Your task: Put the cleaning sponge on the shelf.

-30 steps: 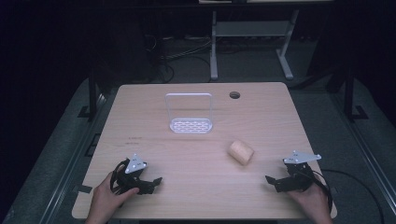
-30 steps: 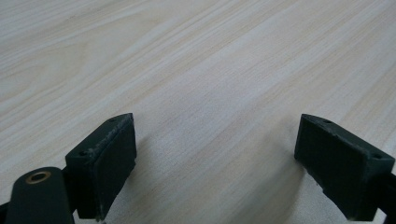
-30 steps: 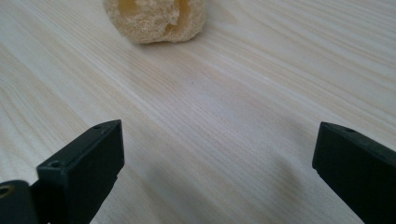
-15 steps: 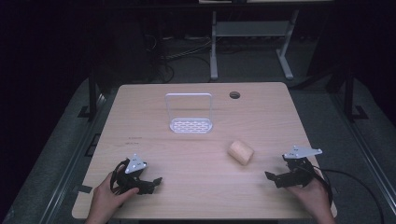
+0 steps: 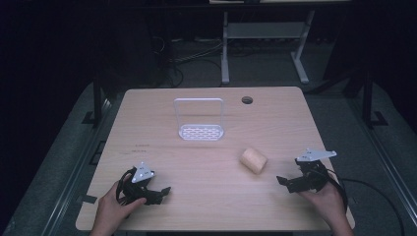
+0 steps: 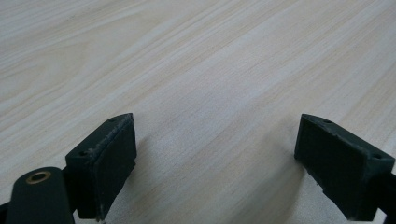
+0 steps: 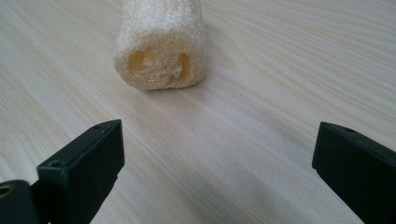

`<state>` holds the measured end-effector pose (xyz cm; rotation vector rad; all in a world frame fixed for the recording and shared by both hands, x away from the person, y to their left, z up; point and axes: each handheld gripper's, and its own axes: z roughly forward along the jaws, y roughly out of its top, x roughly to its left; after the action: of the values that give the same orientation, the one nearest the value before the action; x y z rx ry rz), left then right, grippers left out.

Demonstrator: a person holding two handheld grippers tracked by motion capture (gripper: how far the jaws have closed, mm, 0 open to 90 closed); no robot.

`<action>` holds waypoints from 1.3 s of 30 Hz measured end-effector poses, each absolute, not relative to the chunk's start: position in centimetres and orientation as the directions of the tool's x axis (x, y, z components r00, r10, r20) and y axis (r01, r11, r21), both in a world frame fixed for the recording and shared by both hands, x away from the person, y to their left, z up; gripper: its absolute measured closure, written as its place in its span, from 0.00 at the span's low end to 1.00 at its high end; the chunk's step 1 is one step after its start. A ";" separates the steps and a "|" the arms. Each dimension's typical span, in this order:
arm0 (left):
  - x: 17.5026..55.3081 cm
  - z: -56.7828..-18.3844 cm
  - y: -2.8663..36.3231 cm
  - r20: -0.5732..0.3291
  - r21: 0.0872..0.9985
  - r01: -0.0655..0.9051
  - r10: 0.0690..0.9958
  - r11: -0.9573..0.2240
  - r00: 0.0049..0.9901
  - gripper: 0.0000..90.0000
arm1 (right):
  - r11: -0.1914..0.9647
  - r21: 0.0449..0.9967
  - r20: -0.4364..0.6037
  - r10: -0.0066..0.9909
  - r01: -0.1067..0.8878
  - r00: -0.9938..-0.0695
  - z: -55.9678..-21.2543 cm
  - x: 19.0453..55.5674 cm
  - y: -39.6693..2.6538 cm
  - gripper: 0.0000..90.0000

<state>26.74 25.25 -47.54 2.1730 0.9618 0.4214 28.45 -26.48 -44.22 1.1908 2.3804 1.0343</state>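
- We see the loofah piece (image 5: 253, 160) lying on its side on the bench (image 5: 206, 206), right of centre and in front of the white wire rack (image 5: 199, 119).
- Our right gripper (image 5: 290, 183) sits near the loofah piece without touching it, jaws wide (its cut end faces them in the right gripper view (image 7: 161, 44)).
- Our left gripper (image 5: 160, 192) rests at the near left, jaws wide over bare wood.

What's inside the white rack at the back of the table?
The white rack holds nothing: its slotted base is bare and the tabletop shows through its wire frame. The loofah lies apart, nearer the right gripper.
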 end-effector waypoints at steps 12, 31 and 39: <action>26.7 -47.6 25.2 0.007 0.723 0.511 0.745 -0.465 0.667 0.13 | 0.395 0.716 0.066 0.782 0.575 -0.619 -43.6 29.1 -26.1 0.05; 26.7 -47.5 25.3 0.010 0.720 0.510 0.742 -0.470 0.670 0.13 | 0.431 0.711 0.053 0.755 0.555 -0.654 -42.6 30.5 -24.1 0.05; 26.7 -47.5 25.3 0.010 0.720 0.510 0.742 -0.470 0.670 0.13 | 0.441 0.711 0.054 0.743 0.548 -0.668 -42.5 31.3 -23.2 0.06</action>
<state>26.74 25.26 -47.54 2.1743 0.9613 0.4214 31.26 -23.22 -42.45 1.1156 2.4290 1.0505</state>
